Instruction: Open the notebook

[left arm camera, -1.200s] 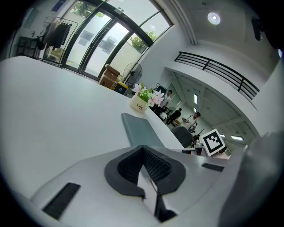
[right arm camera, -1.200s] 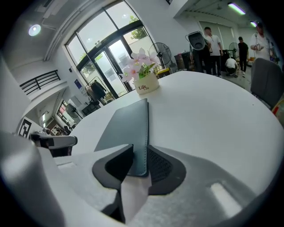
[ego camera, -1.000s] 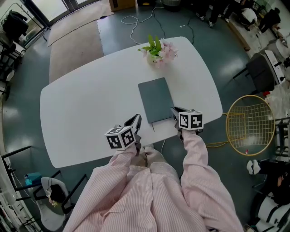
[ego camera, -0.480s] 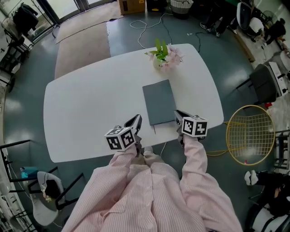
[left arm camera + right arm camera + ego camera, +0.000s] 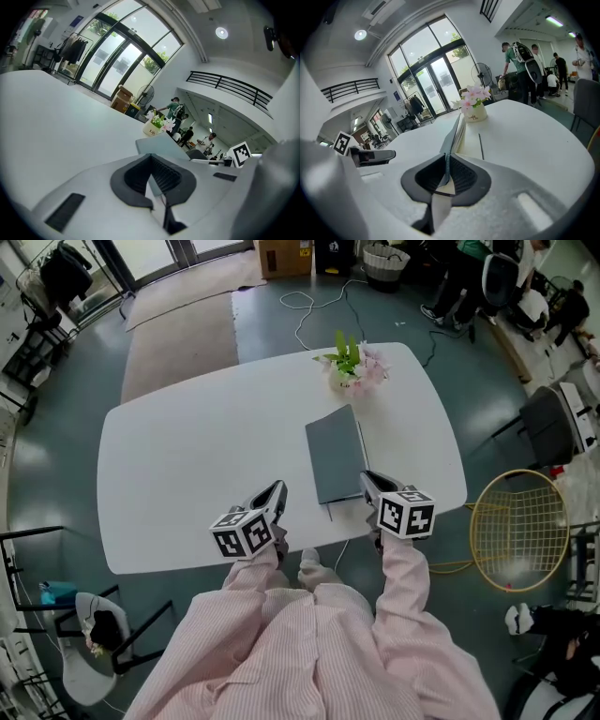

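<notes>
R gripper (image 5: 445,159) jaws were just closing, now pinched on notebook (image 5: 336,457) cover's near edge. Thin bite: may slip or crease if yanked. L gripper (image 5: 151,158) jaws together, empty, so nothing pins it down; whole notebook could drag. Looks slim, grey-green, mid surface (image 5: 187,474) by flower pot (image 5: 349,379), cover edge lifted, pale pages showing.

On the white table (image 5: 187,474) a pot of pink flowers (image 5: 352,367) stands near the far edge; a yellow wire basket (image 5: 518,531), cables (image 5: 314,307) and a rug (image 5: 178,334) lie on the floor.
</notes>
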{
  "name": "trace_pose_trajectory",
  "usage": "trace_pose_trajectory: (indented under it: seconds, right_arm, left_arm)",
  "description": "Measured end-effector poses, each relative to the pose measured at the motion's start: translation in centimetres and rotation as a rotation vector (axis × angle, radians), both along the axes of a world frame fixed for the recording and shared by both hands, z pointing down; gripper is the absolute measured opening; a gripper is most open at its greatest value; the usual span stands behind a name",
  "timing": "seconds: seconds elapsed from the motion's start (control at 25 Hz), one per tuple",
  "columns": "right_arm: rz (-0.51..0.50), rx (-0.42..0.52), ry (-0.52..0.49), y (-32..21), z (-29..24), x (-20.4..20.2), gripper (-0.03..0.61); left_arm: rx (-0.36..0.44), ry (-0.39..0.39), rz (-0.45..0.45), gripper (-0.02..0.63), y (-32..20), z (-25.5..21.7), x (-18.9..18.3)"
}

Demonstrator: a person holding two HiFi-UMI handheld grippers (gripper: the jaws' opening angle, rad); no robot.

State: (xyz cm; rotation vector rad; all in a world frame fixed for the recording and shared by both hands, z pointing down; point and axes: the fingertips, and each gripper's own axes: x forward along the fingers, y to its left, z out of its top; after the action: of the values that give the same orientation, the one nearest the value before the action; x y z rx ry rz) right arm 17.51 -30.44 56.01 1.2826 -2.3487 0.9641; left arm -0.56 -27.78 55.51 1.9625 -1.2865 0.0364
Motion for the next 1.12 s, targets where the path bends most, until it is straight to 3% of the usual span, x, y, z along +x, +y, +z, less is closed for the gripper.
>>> trace_pose_trajectory:
  seconds: [0.6, 1.12]
  right_arm:
    - [-0.006, 0.086, 0.162, 1.4, -3.8, -6.2, 0.035]
    - [0.006, 0.118, 0.272, 2.3, -4.0, -12.0, 0.035]
  left_arm:
    - [0.046, 0.038, -0.023, -0.002, 1.9, -2.2, -8.0]
    - [0.061, 0.050, -0.027, -0.002, 3.8, -2.6, -14.2]
